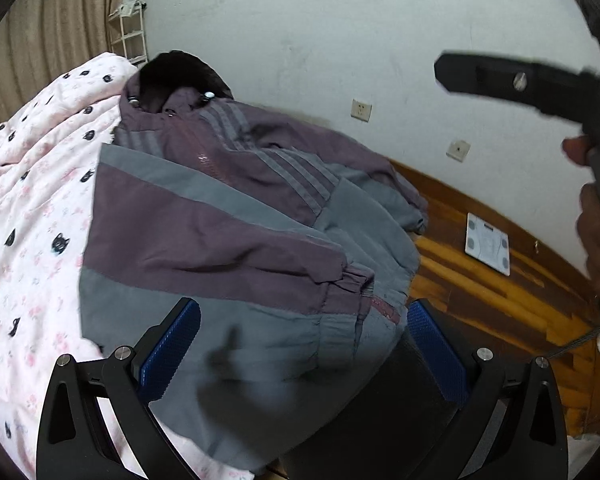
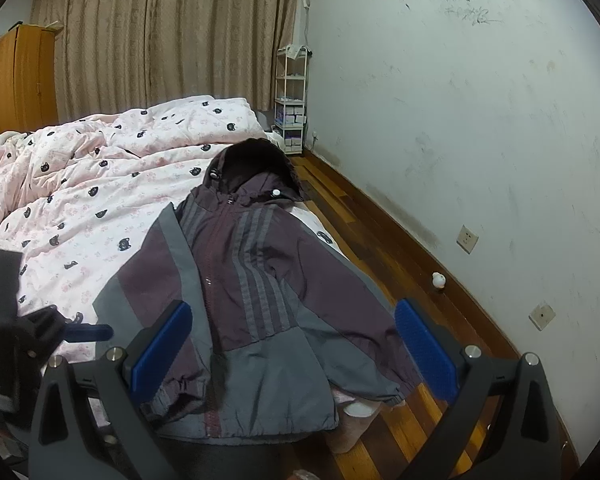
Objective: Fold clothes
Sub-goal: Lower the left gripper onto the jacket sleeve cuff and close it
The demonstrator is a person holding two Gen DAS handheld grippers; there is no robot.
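Pink cat-print bedding [image 2: 100,200] on a bed beside a wooden floor [image 2: 380,248] carries a purple-and-grey hooded jacket [image 2: 252,288], spread front-up near the edge, as left claw [image 1: 304,344] and right claw [image 2: 296,344] hover wide open above its hem.

A purple-and-grey hooded jacket [image 2: 256,304] lies face up on the bed's pink quilt [image 2: 100,200], zipped shut, dark hood at the far end. 1 sleeve is folded across its front; the hem overhangs the bed's near edge.
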